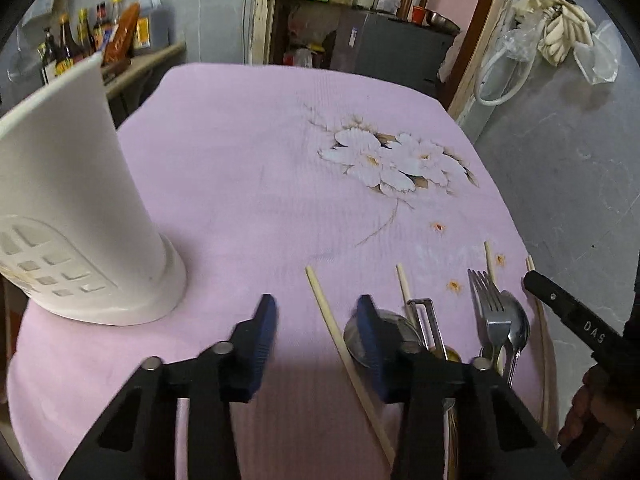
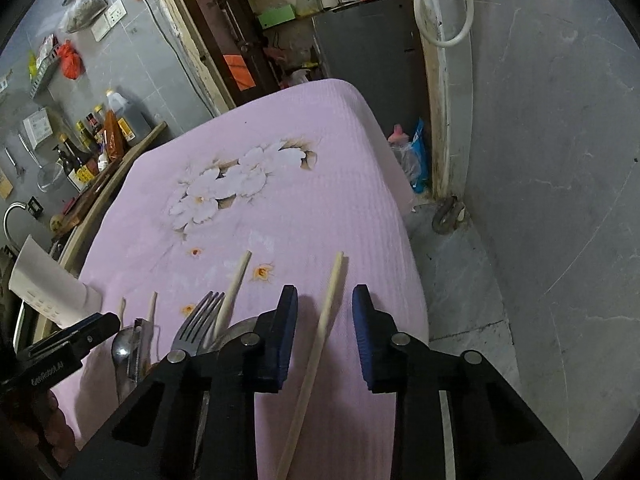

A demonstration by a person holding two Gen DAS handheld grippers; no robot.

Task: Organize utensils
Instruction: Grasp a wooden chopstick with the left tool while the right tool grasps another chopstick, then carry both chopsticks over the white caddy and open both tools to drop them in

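A white utensil holder (image 1: pixel 76 216) stands on the pink tablecloth at the left; its edge shows in the right wrist view (image 2: pixel 48 284). My left gripper (image 1: pixel 316 320) is open and empty above the cloth, just left of a chopstick (image 1: pixel 344 352). Right of it lie a spoon (image 1: pixel 394 336), a peeler (image 1: pixel 430 324), a fork (image 1: pixel 490 304) and more chopsticks. My right gripper (image 2: pixel 325 320) is open, its fingers either side of a chopstick (image 2: pixel 320 344) lying on the cloth. The fork (image 2: pixel 196 328) lies to its left.
The tablecloth (image 1: pixel 248 168) has a white flower print. A shelf with bottles (image 1: pixel 100 32) stands beyond the table's left edge. The table's right edge drops to a grey floor (image 2: pixel 540 200). The right gripper (image 1: pixel 572 316) shows in the left wrist view.
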